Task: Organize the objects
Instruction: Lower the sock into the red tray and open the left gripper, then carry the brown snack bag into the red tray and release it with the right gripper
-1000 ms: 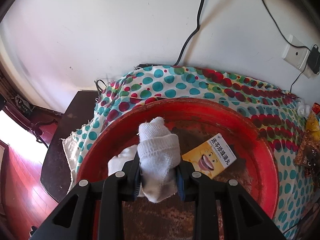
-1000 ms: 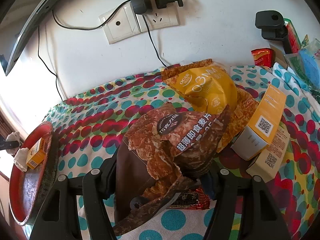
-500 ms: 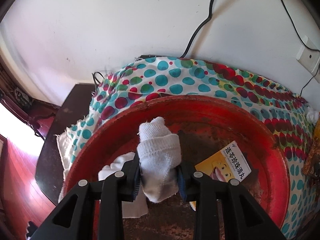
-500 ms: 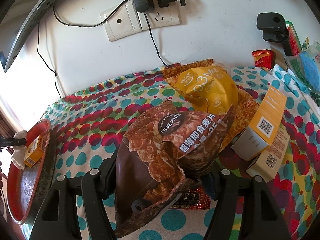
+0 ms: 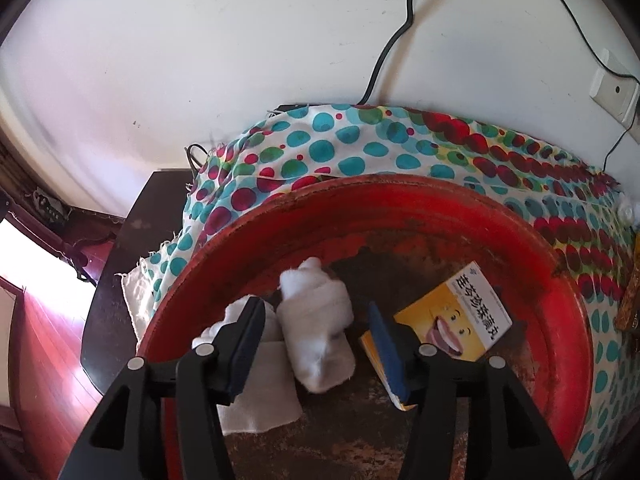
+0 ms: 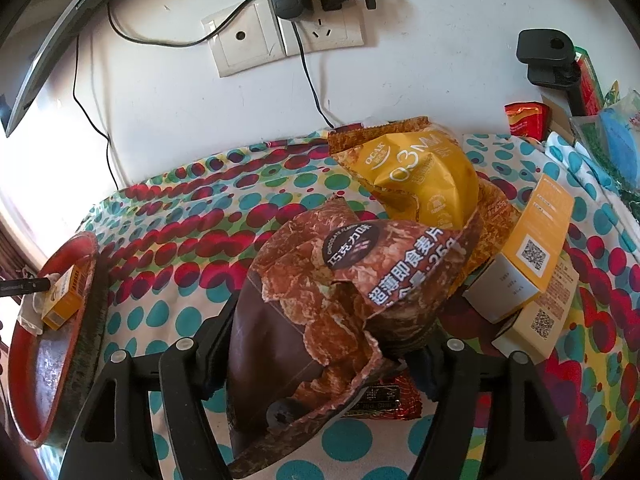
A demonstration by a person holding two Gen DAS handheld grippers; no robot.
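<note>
Rolled white sock (image 5: 316,320) lies on the floor of the red tray (image 5: 420,196), between your left gripper (image 5: 316,344) fingers but clear of both pads. Left fingers stand wide; nothing is gripped. Judgement: the sock is set down here because the tray serves as the collecting place, and the spread fingers fit a release.

Tray contents, relative to the left fingers: a flat white cloth (image 5: 260,396) just under and outside the left finger, partly beneath the sock; a yellow box (image 5: 460,320) with a smiling face just beyond the right finger, one corner hidden behind that finger. Tray floor is worn and dark. The tray sits on the dotted cloth (image 5: 360,148) over the surface, near its end.

Your right gripper (image 6: 324,336) fingers are closed on the brown chocolate oat bag (image 6: 320,300), which fills the gap between them and looks raised off the surface. Judgement: held ready for sorting. Ahead of those fingers: a yellow snack bag (image 6: 420,172); to their right, two orange-and-white cartons (image 6: 532,248) leaning together. A small red packet (image 6: 384,400) lies under the bag. The tray shows far left of the fingers.
</note>
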